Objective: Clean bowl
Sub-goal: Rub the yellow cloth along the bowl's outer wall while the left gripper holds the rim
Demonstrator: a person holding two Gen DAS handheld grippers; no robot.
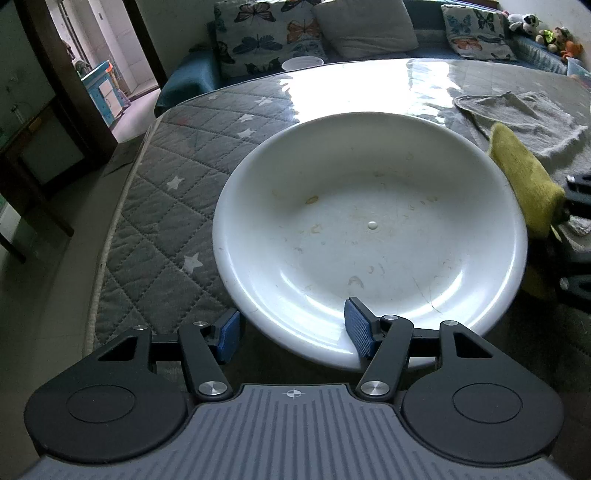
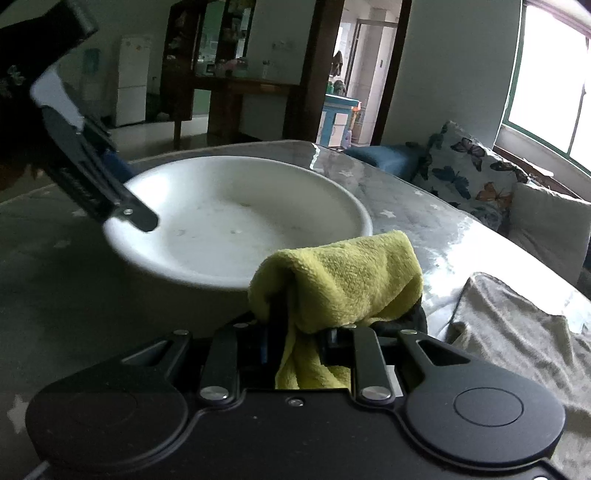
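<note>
Left tool (image 1: 291, 334): nearest; blue fingers apart, straddling the near rim of the bowl (image 1: 369, 236), one finger outside the rim, one inside, not closed on it.

Right tool (image 2: 301, 341): clamped on a bunched yellow cloth (image 2: 343, 280), just off the bowl's right edge, cloth level with the rim and pointing across it; this is the hand nearer to wiping.

Bowl: white, wide, shallow, upright on the quilted, star-patterned surface (image 1: 173, 155); faint brownish smears and specks show on its floor, left of the cloth.

Grey towel (image 1: 524, 114): crumpled, beyond the cloth.

Sofa cushions (image 1: 269, 33): farthest.
</note>
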